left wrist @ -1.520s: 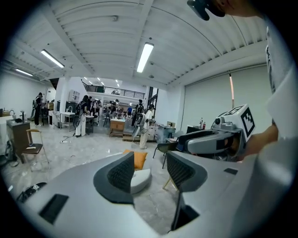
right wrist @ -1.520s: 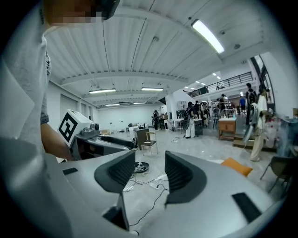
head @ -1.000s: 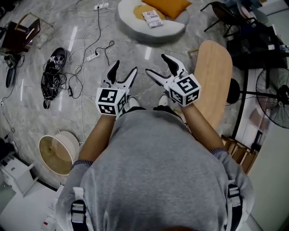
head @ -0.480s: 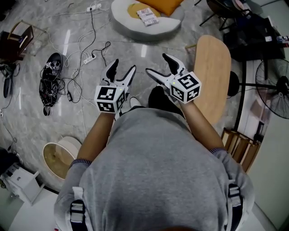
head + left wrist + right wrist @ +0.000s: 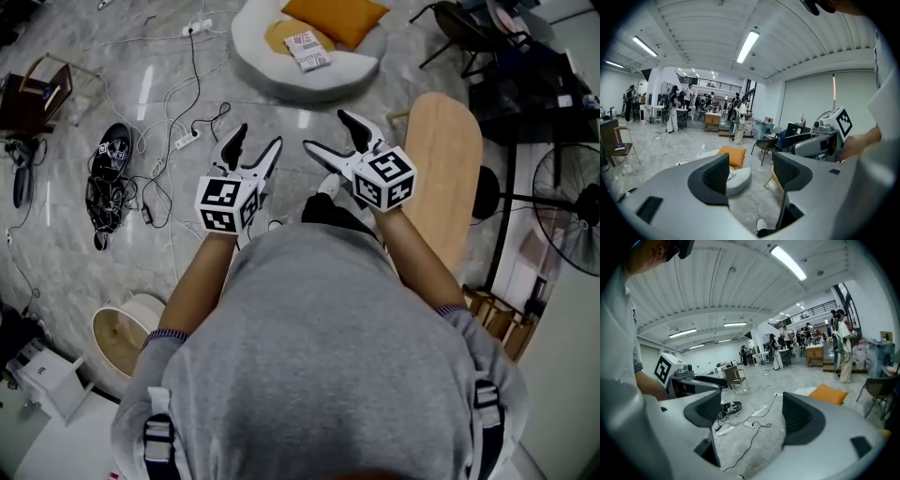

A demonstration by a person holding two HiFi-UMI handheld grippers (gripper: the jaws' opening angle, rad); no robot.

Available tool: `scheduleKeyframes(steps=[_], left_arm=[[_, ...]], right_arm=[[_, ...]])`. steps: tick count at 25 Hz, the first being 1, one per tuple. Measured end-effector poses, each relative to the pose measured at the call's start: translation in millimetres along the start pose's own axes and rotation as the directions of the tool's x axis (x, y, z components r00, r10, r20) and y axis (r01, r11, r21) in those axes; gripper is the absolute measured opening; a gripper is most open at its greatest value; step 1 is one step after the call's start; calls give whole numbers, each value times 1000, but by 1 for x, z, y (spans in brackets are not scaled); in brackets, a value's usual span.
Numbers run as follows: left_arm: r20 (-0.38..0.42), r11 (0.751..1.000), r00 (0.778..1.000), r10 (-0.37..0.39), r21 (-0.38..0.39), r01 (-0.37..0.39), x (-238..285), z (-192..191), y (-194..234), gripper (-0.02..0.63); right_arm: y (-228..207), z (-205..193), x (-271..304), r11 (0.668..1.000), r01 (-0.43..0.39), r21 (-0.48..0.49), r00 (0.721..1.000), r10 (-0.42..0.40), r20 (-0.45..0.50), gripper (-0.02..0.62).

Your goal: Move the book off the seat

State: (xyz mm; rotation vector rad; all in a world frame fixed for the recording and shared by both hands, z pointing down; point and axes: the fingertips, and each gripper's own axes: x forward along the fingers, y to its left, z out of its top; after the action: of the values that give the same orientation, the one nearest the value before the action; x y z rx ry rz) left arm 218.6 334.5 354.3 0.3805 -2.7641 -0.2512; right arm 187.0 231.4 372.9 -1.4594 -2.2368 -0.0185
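The book (image 5: 307,50) lies flat on a white round seat (image 5: 281,82), beside an orange cushion (image 5: 336,17), at the top of the head view. My left gripper (image 5: 259,138) and right gripper (image 5: 327,132) are held side by side in front of the body, well short of the seat. Both are open and empty. The right jaws have opened a little wider in the last second. In the left gripper view the seat (image 5: 739,180) and cushion (image 5: 732,156) show between the jaws of the left gripper (image 5: 751,171). The right gripper (image 5: 751,414) looks over floor cables, with the cushion (image 5: 828,393) to its right.
A long oval wooden board (image 5: 441,169) stands at the right, with a fan (image 5: 567,202) and a black chair (image 5: 469,28) beyond it. Cables (image 5: 183,122) and a black bundle (image 5: 108,169) lie on the floor at the left. A round wooden stool (image 5: 127,328) is at lower left.
The person has stepped forward and both grippers moved with the body, still side by side. The seat and book sit lower and nearer in the head view than half a second ago.
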Motion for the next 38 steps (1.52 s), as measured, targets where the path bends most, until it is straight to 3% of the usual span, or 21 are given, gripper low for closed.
scheduleKeyframes(steps=[9,16,21,28,38], left_arm=[[-11,1000,1000,1,5,-1,95,30,-13,321],[-23,1000,1000,18,8,-18,156,45,-27,351],[-49,999,999,15,31,-14,186,49,-29,359],[-46,999,998,38,20,-37,231,56,7,359],[-66,999,997,-36,8,37,331,89,78,357]], right_arm=[[-97,27,4,1000,-30,0,1000,30,-1,445],[-157,37,1,998,-65,2,998,65,-11,502],[-190,43,5,998,-62,23,998,62,-8,506],[-233,52,39,998,-48,39,999,49,-23,506],[-319,88,120,998,18,57,996,-13,-90,506]])
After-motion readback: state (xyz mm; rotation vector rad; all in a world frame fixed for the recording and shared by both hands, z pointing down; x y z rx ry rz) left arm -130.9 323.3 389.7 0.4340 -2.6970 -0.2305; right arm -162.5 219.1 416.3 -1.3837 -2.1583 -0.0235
